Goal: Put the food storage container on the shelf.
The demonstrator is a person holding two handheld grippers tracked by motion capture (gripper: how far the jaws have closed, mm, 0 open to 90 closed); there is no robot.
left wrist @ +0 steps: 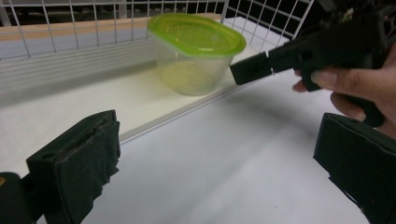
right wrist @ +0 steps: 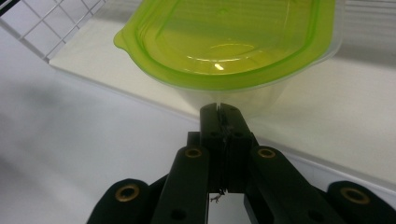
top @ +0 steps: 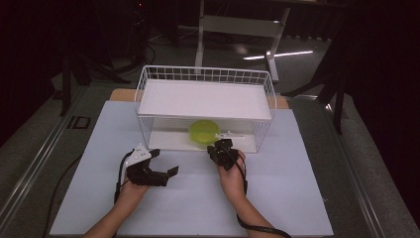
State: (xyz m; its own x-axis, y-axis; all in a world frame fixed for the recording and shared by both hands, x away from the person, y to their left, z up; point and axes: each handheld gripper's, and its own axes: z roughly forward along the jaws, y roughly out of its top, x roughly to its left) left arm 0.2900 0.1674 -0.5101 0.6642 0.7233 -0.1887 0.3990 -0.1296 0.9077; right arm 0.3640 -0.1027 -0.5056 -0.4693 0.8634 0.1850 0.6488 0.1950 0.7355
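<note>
Black jaws of the left gripper (top: 161, 171) stand wide apart with nothing between them, resting low over the white table (top: 277, 198) at about seven o'clock from the wire basket (top: 148, 82); the person's left hand (top: 130, 191) holds it idle. In the left gripper view its two padded jaws frame bare tabletop, and the container sits at roughly one o'clock ahead of them, well apart.

At five o'clock from the container, the right gripper (right wrist: 219, 112) has its jaws clenched flat together, with nothing caught between them as far as the right gripper view lets me judge. The closed tip sits just beside the clear wall of the container (right wrist: 243, 100), right under the overhanging green lid (right wrist: 224, 42); whether it is touching the plastic is hard to tell from this angle. The person's right hand (top: 233, 178) steers it from the near side of the table.

Farther back, the container stands upright on the lower white shelf (top: 168, 141) of the basket, near the front edge, lid seated on top, beneath the upper white shelf (top: 203, 99).

My reading is that the step in hand is an approach to the container, perhaps a nudge with the shut tip or a line-up for a grasp. A grasp next would call for the right jaws to spread and straddle the lid rim or the wall before closing, then a level pull toward six o'clock, out from under the upper shelf
</note>
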